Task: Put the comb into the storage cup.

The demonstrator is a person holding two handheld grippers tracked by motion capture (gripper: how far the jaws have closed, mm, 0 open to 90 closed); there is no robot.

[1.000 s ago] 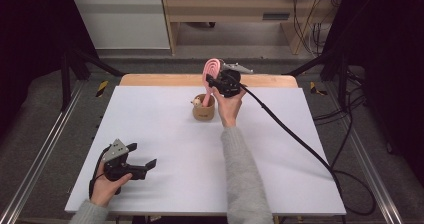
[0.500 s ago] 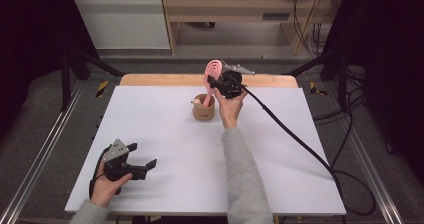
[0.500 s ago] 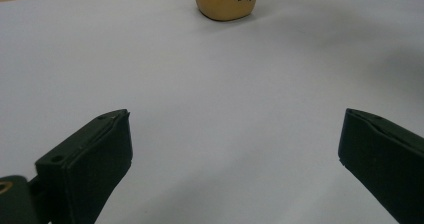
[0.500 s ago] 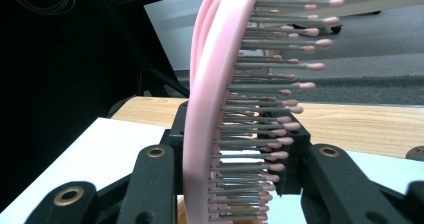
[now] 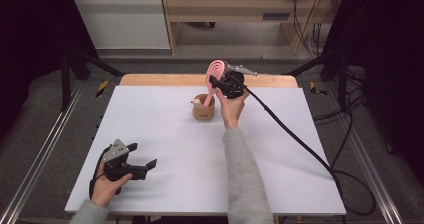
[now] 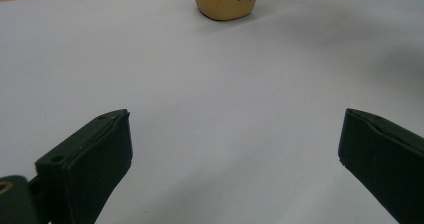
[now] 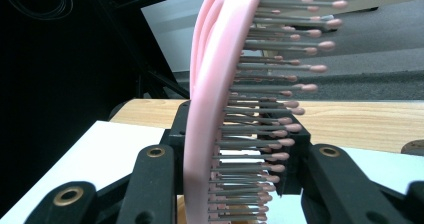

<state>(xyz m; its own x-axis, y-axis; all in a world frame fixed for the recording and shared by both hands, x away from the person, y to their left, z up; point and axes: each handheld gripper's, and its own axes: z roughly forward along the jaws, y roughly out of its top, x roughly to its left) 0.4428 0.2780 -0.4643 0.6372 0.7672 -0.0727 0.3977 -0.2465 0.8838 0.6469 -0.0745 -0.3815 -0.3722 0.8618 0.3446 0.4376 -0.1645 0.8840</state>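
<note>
My right gripper [image 5: 220, 82] is clamped on the pink brush [image 5: 216, 71], its jaws pressed in from both sides of the head. In the right gripper view the brush [image 7: 210, 109] stands upright between my jaws, its back toward the left one and its bristles [image 7: 280, 59] toward the right one. I hold it at the far side of the table [image 5: 165, 129], with its lower end down in the tan cup [image 5: 204, 109]. A small pale figure [image 5: 196, 103] pokes out at the cup's left rim, just beside the brush. My cable [image 5: 295, 139] trails back over the table to the right edge and onto the floor.

My left gripper [image 5: 137, 165] rests near the front left corner, well apart from the cup, its jaws spread wide and gripping nothing. In the left gripper view bare white table [image 6: 210, 94] lies between them, with the cup [image 6: 227, 1] far ahead and nothing in between.
</note>
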